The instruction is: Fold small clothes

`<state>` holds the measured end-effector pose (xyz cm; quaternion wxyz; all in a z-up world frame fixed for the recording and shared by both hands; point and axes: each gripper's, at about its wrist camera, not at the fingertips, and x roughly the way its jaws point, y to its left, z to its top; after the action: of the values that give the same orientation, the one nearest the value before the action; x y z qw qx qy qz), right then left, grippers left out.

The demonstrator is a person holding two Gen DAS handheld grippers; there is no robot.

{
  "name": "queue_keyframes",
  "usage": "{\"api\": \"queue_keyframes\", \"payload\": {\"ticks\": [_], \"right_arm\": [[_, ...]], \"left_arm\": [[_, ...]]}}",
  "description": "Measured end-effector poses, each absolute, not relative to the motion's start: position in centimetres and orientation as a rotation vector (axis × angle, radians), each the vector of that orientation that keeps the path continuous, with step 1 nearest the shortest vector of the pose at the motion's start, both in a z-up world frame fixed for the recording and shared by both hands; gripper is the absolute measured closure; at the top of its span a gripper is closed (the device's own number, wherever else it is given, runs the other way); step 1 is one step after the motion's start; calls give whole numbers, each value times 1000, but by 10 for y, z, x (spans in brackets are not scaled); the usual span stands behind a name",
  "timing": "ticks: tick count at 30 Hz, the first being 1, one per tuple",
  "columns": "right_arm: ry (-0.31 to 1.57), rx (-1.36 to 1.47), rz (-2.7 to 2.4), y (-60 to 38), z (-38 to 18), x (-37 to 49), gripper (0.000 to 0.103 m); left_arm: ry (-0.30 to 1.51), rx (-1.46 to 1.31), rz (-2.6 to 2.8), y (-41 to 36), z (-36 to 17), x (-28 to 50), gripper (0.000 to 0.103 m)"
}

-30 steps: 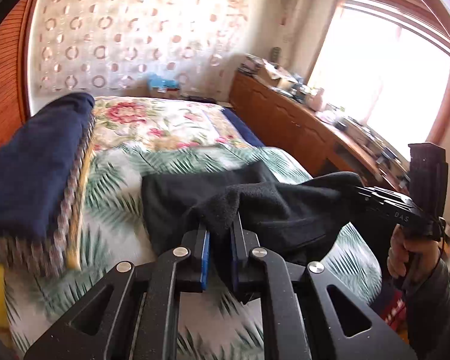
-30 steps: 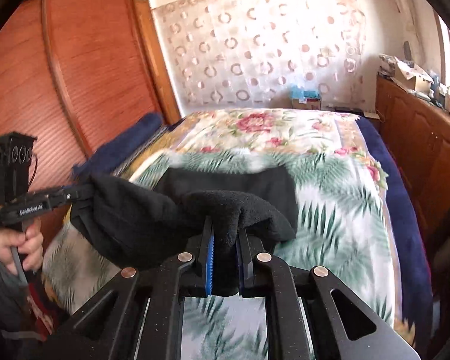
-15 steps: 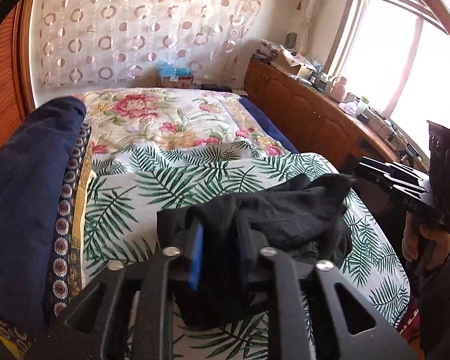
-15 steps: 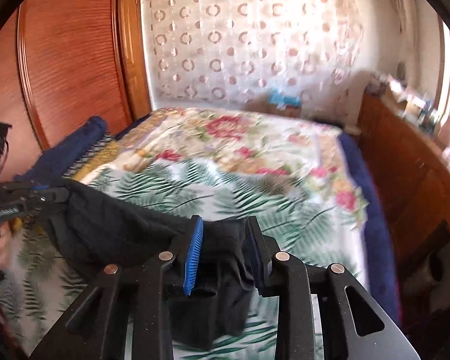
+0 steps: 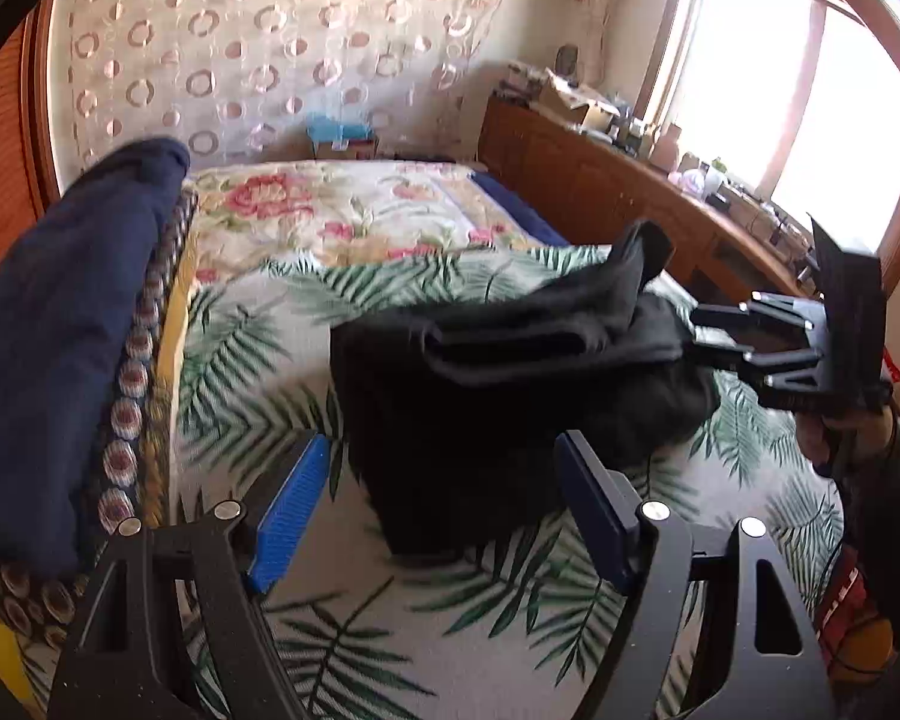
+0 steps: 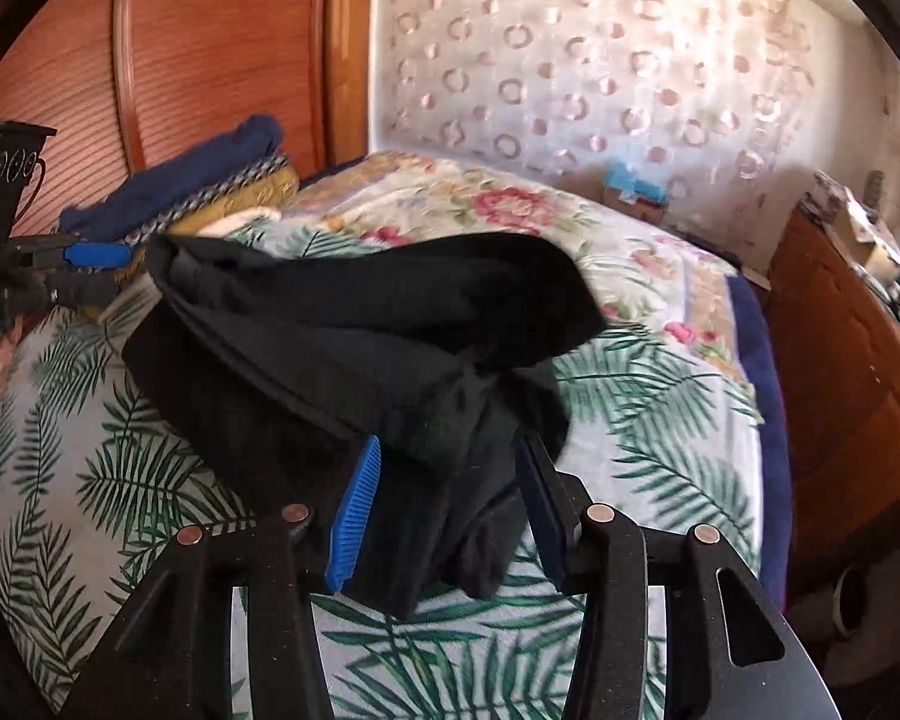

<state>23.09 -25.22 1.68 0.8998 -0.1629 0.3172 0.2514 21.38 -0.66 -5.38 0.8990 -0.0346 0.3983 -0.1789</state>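
Observation:
A small black garment [image 5: 510, 384] lies bunched and partly folded on the palm-leaf bedspread [image 5: 342, 618]. My left gripper [image 5: 444, 510] is open, its blue pads apart just in front of the garment's near edge, holding nothing. In the right wrist view the garment [image 6: 354, 336] drapes between the fingers of my right gripper [image 6: 450, 504], whose jaws stand apart around the cloth. The right gripper also shows in the left wrist view [image 5: 774, 354], at the garment's right end. The left gripper shows in the right wrist view [image 6: 90, 270], open at the garment's left end.
A stack of folded navy and patterned blankets [image 5: 60, 330] lies along the bed's left side. A wooden cabinet [image 5: 618, 192] with clutter runs along the right under a bright window. A floral quilt [image 5: 342, 216] covers the far bed. A wooden wardrobe [image 6: 198, 60] stands left.
Both grippers have opened. The left one has let go of the garment and drawn back. The garment has dropped onto the bedspread, folded over itself.

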Motion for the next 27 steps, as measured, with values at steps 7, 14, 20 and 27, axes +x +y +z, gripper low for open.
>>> {"api": "queue_keyframes", "payload": {"ticks": [7, 14, 20, 27], "right_arm": [[647, -401, 557, -224, 22, 249, 54], [638, -315, 520, -234, 36, 296, 87], [638, -240, 406, -242, 44, 322, 91], [634, -210, 323, -246, 55, 312, 61]], "left_arm": [[871, -19, -357, -21, -68, 239, 25], [800, -51, -350, -25, -53, 279, 25], [793, -5, -172, -16, -57, 316, 25], [805, -30, -184, -11, -60, 312, 25]]}}
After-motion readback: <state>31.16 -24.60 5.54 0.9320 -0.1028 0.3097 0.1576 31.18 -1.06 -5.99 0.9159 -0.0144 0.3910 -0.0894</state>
